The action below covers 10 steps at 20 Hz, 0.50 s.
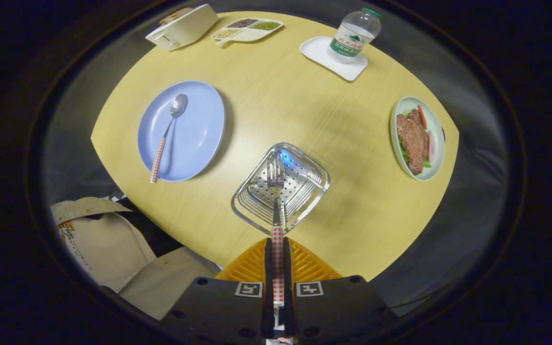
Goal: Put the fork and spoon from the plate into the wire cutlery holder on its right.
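Gripping the fork, tongs above holder; spoon on plate.

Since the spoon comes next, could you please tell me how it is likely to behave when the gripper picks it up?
The metal spoon with the checked handle is probably stiff and light. Its handle overhangs the round blue plate, so pressing there may tip it. The shiny bowl looks slippery. The gripper is shut on the checked-handled fork.

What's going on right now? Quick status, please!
Gripper jaws shut on checked-handled metal fork, tines over square wire cutlery holder. Checked-handled metal spoon lies on round blue plate, left of holder. Nothing blocking.
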{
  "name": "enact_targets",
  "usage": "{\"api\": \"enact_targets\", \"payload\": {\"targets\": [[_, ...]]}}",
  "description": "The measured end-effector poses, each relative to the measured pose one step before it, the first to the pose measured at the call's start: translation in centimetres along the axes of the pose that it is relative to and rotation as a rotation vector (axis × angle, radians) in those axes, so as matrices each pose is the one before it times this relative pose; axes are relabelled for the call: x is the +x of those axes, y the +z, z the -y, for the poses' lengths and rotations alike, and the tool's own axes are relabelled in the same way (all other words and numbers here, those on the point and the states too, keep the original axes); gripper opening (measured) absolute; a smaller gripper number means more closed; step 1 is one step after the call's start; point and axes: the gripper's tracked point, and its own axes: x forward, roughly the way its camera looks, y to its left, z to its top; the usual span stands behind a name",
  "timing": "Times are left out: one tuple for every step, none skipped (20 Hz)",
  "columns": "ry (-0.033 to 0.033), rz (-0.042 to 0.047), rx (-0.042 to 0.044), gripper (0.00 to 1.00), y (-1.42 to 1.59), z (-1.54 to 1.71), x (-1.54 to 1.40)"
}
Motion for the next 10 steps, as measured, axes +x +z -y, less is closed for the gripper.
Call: {"api": "enact_targets", "payload": {"targets": [[0.00000, -0.00999, -0.00032, 0.11, -0.102, 0.136, 0.053], [-0.00273, -0.00760, -0.00443, 0.11, -0.118, 0.061, 0.225], [-0.00050, -0.00440, 0.00221, 0.11, 0.021, 0.077, 0.055], [0.00111, -0.00281, 0.00348, 0.11, -0.116, -0.105, 0.013], [0.00225, 0.00065, -0.00178, 0.11, 0.005, -0.037, -0.093], [0.00053, -0.00660, -0.00625, 0.11, -0.271, -0.130, -0.071], [0.00029, -0.00684, -0.00735, 0.11, -0.245, -0.081, -0.041], [-0.00167, -0.00359, -0.00915, 0.11, -0.121, -0.034, 0.010], [-0.00366, 0.00235, -0.00093, 0.11, 0.111, 0.074, 0.037], [-0.00031, 0.00472, 0.00729, 0.11, 0.204, -0.079, 0.086]]}}
